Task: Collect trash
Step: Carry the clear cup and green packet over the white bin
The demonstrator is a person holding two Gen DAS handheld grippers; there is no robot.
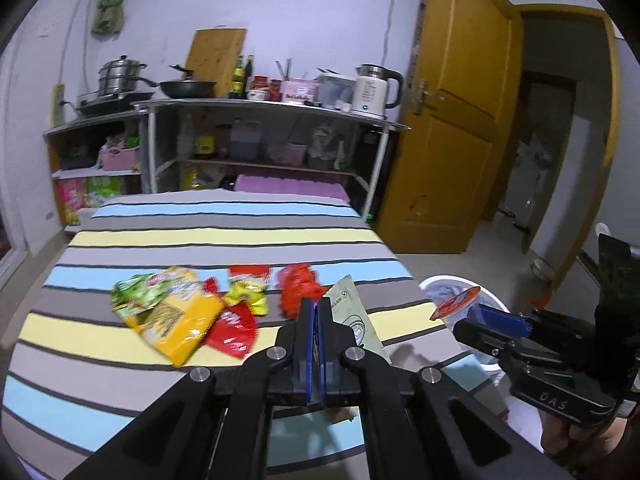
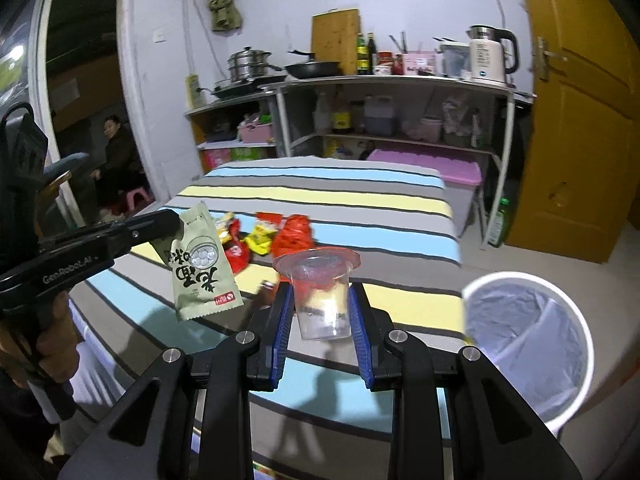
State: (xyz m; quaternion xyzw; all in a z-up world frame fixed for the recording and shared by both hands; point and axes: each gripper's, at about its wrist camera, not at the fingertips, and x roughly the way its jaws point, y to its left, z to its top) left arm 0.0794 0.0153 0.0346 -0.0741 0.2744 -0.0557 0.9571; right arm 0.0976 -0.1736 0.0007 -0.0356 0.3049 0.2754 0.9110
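Note:
My left gripper is shut on a pale green snack packet, held above the striped bed. The right wrist view shows that packet hanging from the left gripper. My right gripper is shut on a clear plastic cup with a red lid, its blue pads on both sides. From the left wrist view, the right gripper and the cup's lid are over the white lined bin. Yellow, green and red wrappers lie on the bed.
The white bin stands on the floor off the bed's right side. Metal shelves with pots, bottles and a kettle stand behind the bed. An open wooden door is at the right. A person sits in the left doorway.

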